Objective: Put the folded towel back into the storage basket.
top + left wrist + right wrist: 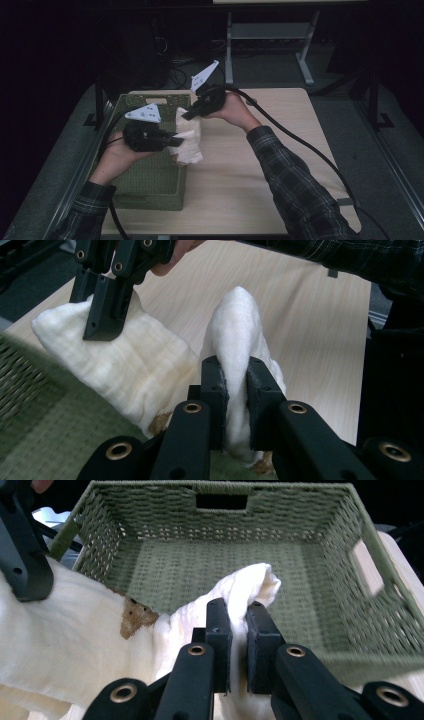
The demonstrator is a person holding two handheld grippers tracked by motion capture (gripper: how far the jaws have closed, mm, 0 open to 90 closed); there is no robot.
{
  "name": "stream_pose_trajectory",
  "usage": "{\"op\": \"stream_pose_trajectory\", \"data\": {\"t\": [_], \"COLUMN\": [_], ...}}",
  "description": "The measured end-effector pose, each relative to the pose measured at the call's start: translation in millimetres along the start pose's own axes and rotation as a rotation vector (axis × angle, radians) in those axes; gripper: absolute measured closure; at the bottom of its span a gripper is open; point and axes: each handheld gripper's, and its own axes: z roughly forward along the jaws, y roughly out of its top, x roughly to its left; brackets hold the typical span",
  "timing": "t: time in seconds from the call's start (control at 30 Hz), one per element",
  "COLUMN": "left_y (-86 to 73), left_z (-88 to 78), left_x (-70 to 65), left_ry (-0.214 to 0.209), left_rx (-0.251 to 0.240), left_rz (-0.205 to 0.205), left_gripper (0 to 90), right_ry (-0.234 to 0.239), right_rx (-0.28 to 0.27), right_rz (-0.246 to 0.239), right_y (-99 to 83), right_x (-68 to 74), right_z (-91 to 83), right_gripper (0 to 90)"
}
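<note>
Cloth: a cream-white cloth [187, 142] hangs between my two grippers, over the right rim of the basket where it meets the table.
Cloth mark: a brown patch [133, 617] with dark specks shows on it in the right gripper view.
Left gripper: my left gripper [171, 138] is clamped on the cloth — in the left gripper view a fold of cloth [235, 340] rises up out from between the two jaws, which press it from both sides.
Right gripper: my right gripper [188, 115] also pinches the cloth; in the right gripper view a white bunch of it [250, 587] stands up out of the narrow gap between the jaws.
Relation of grips: in the high view the right gripper holds the upper, far part of the cloth and the left gripper the nearer part, the two close together. From the left gripper view the other gripper [102, 310] bites the far edge from above.
Basket: green woven basket [150, 192], open-topped, on the left part of the table; a handle slot [221, 501] is cut in its far wall.
Table: light wood tabletop [260, 175] — bare to the right of the cloth.
Arms: plaid sleeves [295, 180] come in from the bottom, a cable [310, 147] trailing from the right gripper across the table.
</note>
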Motion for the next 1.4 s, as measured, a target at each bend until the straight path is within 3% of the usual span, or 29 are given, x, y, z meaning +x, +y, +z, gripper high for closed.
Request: {"op": "stream_pose_trajectory", "data": {"t": [0.2,0.4,0.83,1.1,1.3,1.4], "left_y": [-18.1,-34.5,-66.8,-71.3,-70.4,-69.2], "left_z": [-22.2,-31.3,-10.3,-4.5,-1.2,-0.2], "left_x": [7.5,13.5,21.7,22.1,22.9,23.8], "left_ry": [0.037,0.053,0.025,0.006,0.015,0.026], "left_rx": [0.018,0.04,0.073,0.082,0.066,0.055], "left_rz": [-0.021,-0.041,-0.062,-0.055,-0.059,-0.063], "left_gripper": [80.2,80.2,80.0,78.9,53.9,48.1], "right_ry": [0.013,0.021,0.049,0.054,0.054,0.053], "right_rx": [-0.007,-0.014,0.034,0.046,0.041,0.04], "right_rz": [-0.01,-0.004,0.017,0.022,0.017,0.018], "right_y": [17.5,25.5,11.6,5.9,6.8,6.3], "right_x": [-2.3,-3.0,-1.3,-0.8,-0.1,-0.6], "right_z": [27.1,48.2,86.4,89.7,90.2,91.2], "right_gripper": [82.7,82.7,82.7,82.8,82.8,82.8]}}
